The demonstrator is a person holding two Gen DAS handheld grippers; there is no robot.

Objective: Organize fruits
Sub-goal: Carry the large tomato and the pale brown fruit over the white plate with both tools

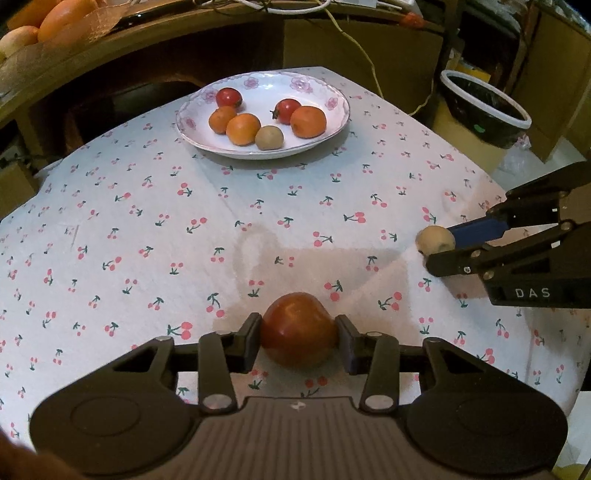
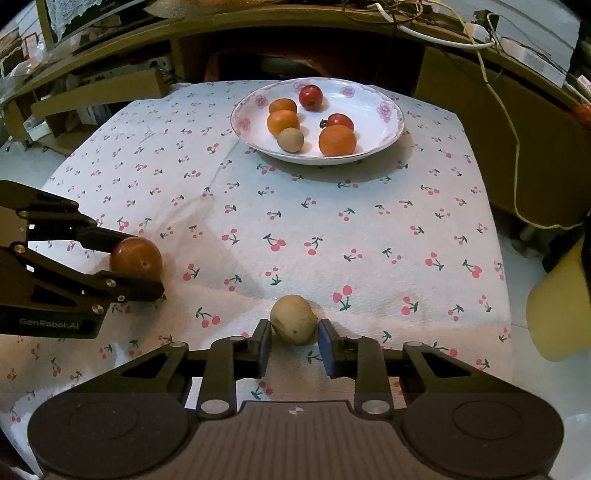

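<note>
Left gripper [image 1: 298, 334]: nearest the left wrist camera, low over the tablecloth [image 1: 258, 229], well short of the plate [image 1: 192, 125]; its two pads press on either side of a reddish-brown fruit [image 1: 297, 328], so it is clamped on that fruit.
Reddish-brown fruit: between the left jaws on the near side of the cloth, well apart from the plate; whether it rests on the cloth or is just off it cannot be told.
Right gripper [image 2: 294, 334]: nearest the right wrist camera, also on the near side of the cloth from the plate; jaws narrow, closed on a small tan fruit [image 2: 293, 318], with both pads against its sides.
Small tan fruit: between the right jaws, low at the cloth, well apart from the plate and off to one side of the reddish-brown fruit.
Tablecloth: white with a red cherry print, spread under both grippers and the plate; the stretch between grippers and plate is bare cloth.
Plate: white with pink flowers on the rim, at the far side of the cloth.
On the plate: three orange fruits [image 1: 308, 121], two red tomatoes [image 1: 229, 97] and one tan fruit [image 1: 269, 137], in two loose clusters.
Beyond the plate: a dark wooden shelf [image 1: 221, 33] with loose cables [image 1: 354, 40] hanging down.
</note>
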